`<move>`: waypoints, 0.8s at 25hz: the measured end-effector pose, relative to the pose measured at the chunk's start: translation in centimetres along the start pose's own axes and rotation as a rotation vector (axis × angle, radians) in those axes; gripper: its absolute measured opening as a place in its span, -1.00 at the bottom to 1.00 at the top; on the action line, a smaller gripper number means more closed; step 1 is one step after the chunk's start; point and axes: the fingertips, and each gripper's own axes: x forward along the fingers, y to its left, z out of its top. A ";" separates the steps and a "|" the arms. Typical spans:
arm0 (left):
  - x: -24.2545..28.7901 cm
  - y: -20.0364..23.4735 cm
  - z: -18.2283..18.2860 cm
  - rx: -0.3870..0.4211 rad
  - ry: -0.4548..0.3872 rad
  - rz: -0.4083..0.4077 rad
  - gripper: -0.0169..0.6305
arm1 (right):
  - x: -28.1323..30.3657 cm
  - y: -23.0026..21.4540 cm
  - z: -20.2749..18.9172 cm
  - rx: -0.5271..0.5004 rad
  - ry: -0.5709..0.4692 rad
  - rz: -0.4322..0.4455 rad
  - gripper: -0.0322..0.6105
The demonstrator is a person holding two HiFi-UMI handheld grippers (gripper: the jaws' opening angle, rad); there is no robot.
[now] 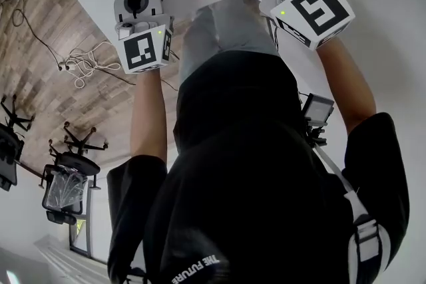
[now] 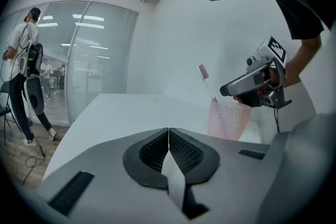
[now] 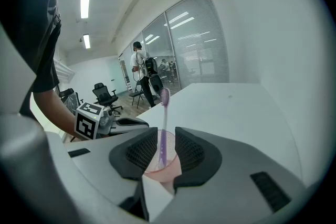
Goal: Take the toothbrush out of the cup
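R gripper (image 3: pixel 166 140) has its jaws a little apart, straddling the toothbrush (image 3: pixel 163 128) handle just above the cup (image 3: pixel 157 171), with a gap on each side, so no grip yet as far as I can see. L gripper (image 2: pixel 168 140) is closed pad to pad w/ nothing in it, well off to the side, so nothing steadies the cup. Main risk imo: if I close off-centre, one pad hits first and levers the handle against the rim, and that light cup tips or skids on the white table (image 2: pixel 121 110). Lifting at an angle could also drag the cup along. A thin smooth handle may swivel between the pads too. The brush is slim and lilac w/ a paler head, standing nearly upright inside a translucent pink dotted cup, head up.
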 end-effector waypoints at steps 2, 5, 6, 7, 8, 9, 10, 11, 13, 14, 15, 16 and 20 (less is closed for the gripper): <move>0.2 -0.1 -0.1 0.001 0.002 0.005 -0.89 | 0.1 -0.2 -0.1 -0.002 0.003 0.000 -0.55; 0.2 -0.3 -0.2 0.001 -0.001 0.009 -0.89 | 0.2 -0.2 -0.1 -0.007 0.004 0.005 -0.54; 0.2 -0.2 -0.2 -0.001 0.000 0.008 -0.89 | 0.4 -0.3 -0.1 -0.008 0.005 0.005 -0.54; 0.2 -0.2 -0.1 -0.003 0.001 0.007 -0.89 | 0.5 -0.3 0.0 -0.007 0.007 0.005 -0.53; 0.2 -0.1 0.0 -0.004 0.002 0.005 -0.89 | 0.7 -0.4 0.2 -0.004 0.010 0.005 -0.53; 0.2 -0.1 0.1 -0.004 0.001 0.004 -0.89 | 0.7 -0.3 0.3 -0.001 0.011 0.005 -0.53; 0.0 -0.1 0.1 -0.002 -0.001 0.005 -0.89 | 0.7 -0.2 0.3 -0.001 0.011 0.009 -0.53; -0.2 -0.2 0.1 0.001 -0.003 0.005 -0.89 | 0.7 0.0 0.2 -0.004 0.010 0.013 -0.53; -0.5 -0.2 -0.3 0.003 -0.004 0.005 -0.89 | 0.9 0.5 -0.2 -0.002 0.001 0.018 -0.53; -0.6 -0.2 -0.5 0.003 -0.003 0.004 -0.89 | 1.1 0.7 -0.3 0.000 -0.002 0.018 -0.53; -0.7 -0.1 -0.6 0.003 -0.002 0.003 -0.89 | 1.2 0.8 -0.3 0.000 -0.003 0.019 -0.53; -0.6 -0.1 -0.5 0.003 -0.001 0.003 -0.89 | 1.2 0.8 -0.2 -0.003 -0.003 0.020 -0.53; -0.7 -0.4 -0.2 0.004 0.000 0.003 -0.89 | 1.0 0.7 0.2 -0.035 0.004 0.027 -0.53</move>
